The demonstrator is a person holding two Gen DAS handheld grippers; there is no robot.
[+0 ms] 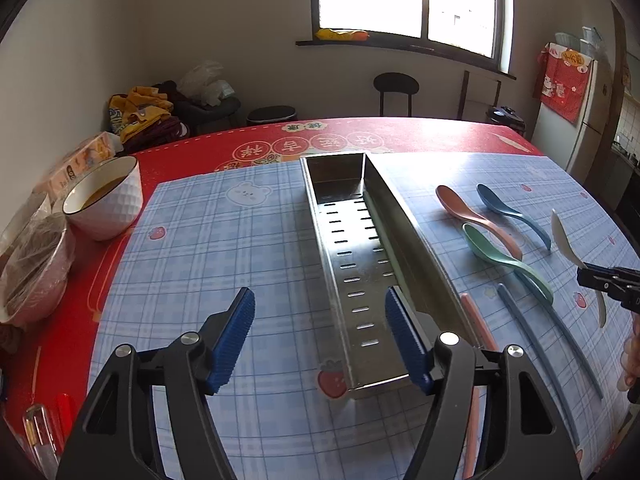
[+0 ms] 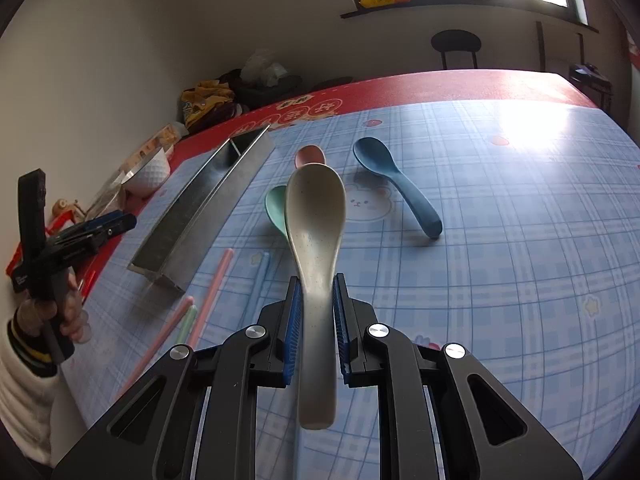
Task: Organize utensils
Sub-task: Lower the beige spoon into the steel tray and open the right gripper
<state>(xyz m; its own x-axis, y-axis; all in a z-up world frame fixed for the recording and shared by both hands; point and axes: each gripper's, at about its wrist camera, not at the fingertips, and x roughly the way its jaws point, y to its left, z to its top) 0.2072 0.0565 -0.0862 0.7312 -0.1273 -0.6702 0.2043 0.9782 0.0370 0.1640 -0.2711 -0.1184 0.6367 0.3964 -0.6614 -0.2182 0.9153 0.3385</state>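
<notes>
Nearest in the right wrist view, the right gripper [image 2: 316,280] has its blue pads clamped on the handle of a white spoon [image 2: 316,216], whose bowl points away from the camera and hangs above the blue plaid mat [image 2: 500,240]. In the left wrist view, the left gripper [image 1: 320,304] stands with its jaws wide apart and nothing between the pads, above the near end of the steel utensil tray [image 1: 348,264]; its right pad shows in front of the tray's inside. The tray lies lengthwise on the mat, its floor slotted, and a long pale-green piece lies inside along its right wall, which I cannot name with certainty. Just right of the tray on the mat lie a pink chopstick [image 1: 478,320] and a blue chopstick [image 1: 552,344], with more pink and green sticks near the tray's corner in the right wrist view. Beyond them rest a green spoon [image 1: 504,260], a pink spoon [image 1: 476,216] with its handle crossing the green one's bowl, and a blue spoon [image 1: 512,212] apart to the right. At the left edge sits a white bowl [image 1: 108,204] on the red tablecloth [image 1: 420,132].
</notes>
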